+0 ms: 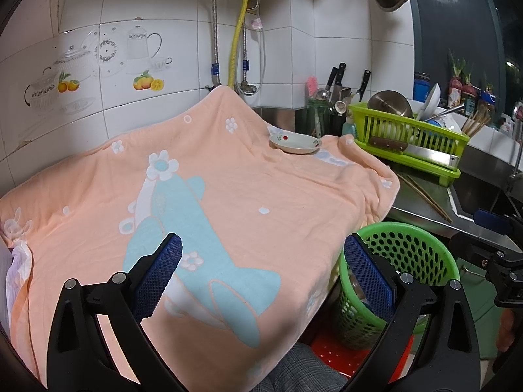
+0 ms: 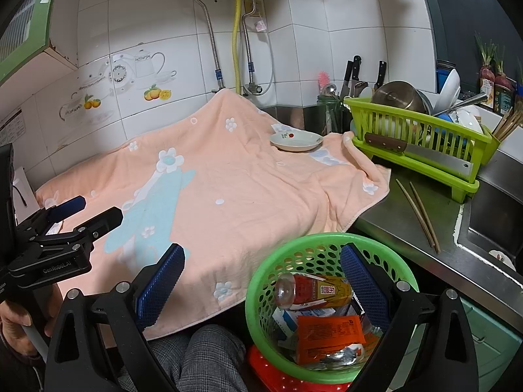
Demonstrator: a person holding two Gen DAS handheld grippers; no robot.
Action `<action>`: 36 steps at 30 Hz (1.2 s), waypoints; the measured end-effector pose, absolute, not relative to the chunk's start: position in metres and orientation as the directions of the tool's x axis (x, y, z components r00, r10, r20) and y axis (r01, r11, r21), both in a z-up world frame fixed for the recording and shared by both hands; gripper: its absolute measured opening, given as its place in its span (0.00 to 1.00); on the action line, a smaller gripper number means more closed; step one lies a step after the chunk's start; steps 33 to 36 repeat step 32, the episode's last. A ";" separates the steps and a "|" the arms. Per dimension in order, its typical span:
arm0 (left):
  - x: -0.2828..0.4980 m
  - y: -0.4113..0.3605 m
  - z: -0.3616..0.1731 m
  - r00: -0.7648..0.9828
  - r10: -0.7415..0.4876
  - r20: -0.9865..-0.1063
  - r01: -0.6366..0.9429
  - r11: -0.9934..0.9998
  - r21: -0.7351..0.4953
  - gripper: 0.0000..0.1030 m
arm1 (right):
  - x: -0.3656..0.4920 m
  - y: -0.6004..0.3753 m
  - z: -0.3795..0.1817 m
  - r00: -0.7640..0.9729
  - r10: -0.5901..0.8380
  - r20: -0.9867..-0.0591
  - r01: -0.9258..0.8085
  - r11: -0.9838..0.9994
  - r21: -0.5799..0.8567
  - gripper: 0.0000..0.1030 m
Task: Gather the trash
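Observation:
A green mesh waste basket [image 2: 261, 261] stands on a red stool beside the counter. It holds a plastic bottle with a red and yellow label [image 2: 313, 290], an orange packet [image 2: 330, 333] and other wrappers. My right gripper [image 2: 261, 281] hangs open just above the basket's rim, with nothing between its fingers. My left gripper [image 1: 264, 271] is open and empty over the front of the peach towel [image 1: 228, 189]; it also shows as the left gripper [image 2: 98, 209] in the right wrist view. The basket [image 1: 408, 245] sits under its right finger. A crumpled white thing [image 1: 18, 261] lies at the towel's left edge.
A small plate [image 2: 295, 140] rests on the towel's far side. A green dish rack [image 2: 418, 137] with pots, bowls and a cleaver stands at the right, with chopsticks [image 2: 418, 212] on the steel counter and a sink [image 2: 490, 225] beyond. A person's checked trouser leg [image 2: 202, 359] is below.

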State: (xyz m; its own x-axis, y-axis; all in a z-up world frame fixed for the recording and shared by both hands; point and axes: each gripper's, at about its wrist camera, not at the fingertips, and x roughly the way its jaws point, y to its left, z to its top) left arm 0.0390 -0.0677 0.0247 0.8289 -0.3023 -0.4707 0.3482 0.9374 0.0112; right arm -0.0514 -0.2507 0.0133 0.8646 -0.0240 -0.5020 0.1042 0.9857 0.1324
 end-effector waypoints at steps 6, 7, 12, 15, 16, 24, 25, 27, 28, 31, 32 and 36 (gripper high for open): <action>0.040 -0.067 0.024 0.829 -0.300 -0.472 0.348 0.937 0.014 0.95 | -0.051 -0.250 0.013 0.864 -0.023 -0.503 0.103 0.986 0.133 0.90; 0.040 -0.068 0.024 0.829 -0.300 -0.472 0.348 0.937 0.016 0.95 | -0.051 -0.250 0.012 0.864 -0.023 -0.503 0.103 0.986 0.133 0.90; 0.039 -0.068 0.024 0.829 -0.302 -0.470 0.349 0.937 0.015 0.95 | -0.050 -0.249 0.011 0.863 -0.020 -0.504 0.102 0.986 0.135 0.90; 0.039 -0.067 0.022 0.837 -0.294 -0.461 0.342 0.939 0.023 0.95 | -0.050 -0.248 0.009 0.863 -0.019 -0.505 0.101 0.986 0.135 0.90; 0.039 -0.068 0.022 0.840 -0.290 -0.458 0.339 0.940 0.026 0.95 | -0.050 -0.248 0.009 0.863 -0.019 -0.504 0.100 0.986 0.135 0.90; 0.035 -0.069 0.024 0.846 -0.284 -0.451 0.332 0.943 0.030 0.95 | -0.049 -0.249 0.008 0.864 -0.013 -0.503 0.096 0.985 0.140 0.90; 0.035 -0.069 0.024 0.847 -0.281 -0.451 0.330 0.944 0.030 0.95 | -0.049 -0.249 0.009 0.864 -0.014 -0.503 0.097 0.986 0.139 0.90; 0.035 -0.069 0.024 0.849 -0.276 -0.450 0.327 0.944 0.039 0.95 | -0.049 -0.249 0.009 0.864 -0.013 -0.503 0.096 0.985 0.140 0.90; 0.034 -0.070 0.024 0.850 -0.274 -0.449 0.326 0.945 0.041 0.95 | -0.049 -0.249 0.009 0.865 -0.012 -0.502 0.096 0.985 0.141 0.90; 0.033 -0.070 0.023 0.850 -0.274 -0.449 0.326 0.945 0.040 0.95 | -0.049 -0.249 0.009 0.865 -0.013 -0.502 0.096 0.985 0.141 0.90; 0.033 -0.070 0.023 0.851 -0.273 -0.449 0.325 0.945 0.040 0.95 | -0.048 -0.248 0.008 0.864 -0.012 -0.503 0.096 0.985 0.142 0.90; 0.033 -0.070 0.023 0.851 -0.273 -0.449 0.325 0.945 0.040 0.95 | -0.048 -0.248 0.008 0.864 -0.012 -0.503 0.096 0.985 0.142 0.90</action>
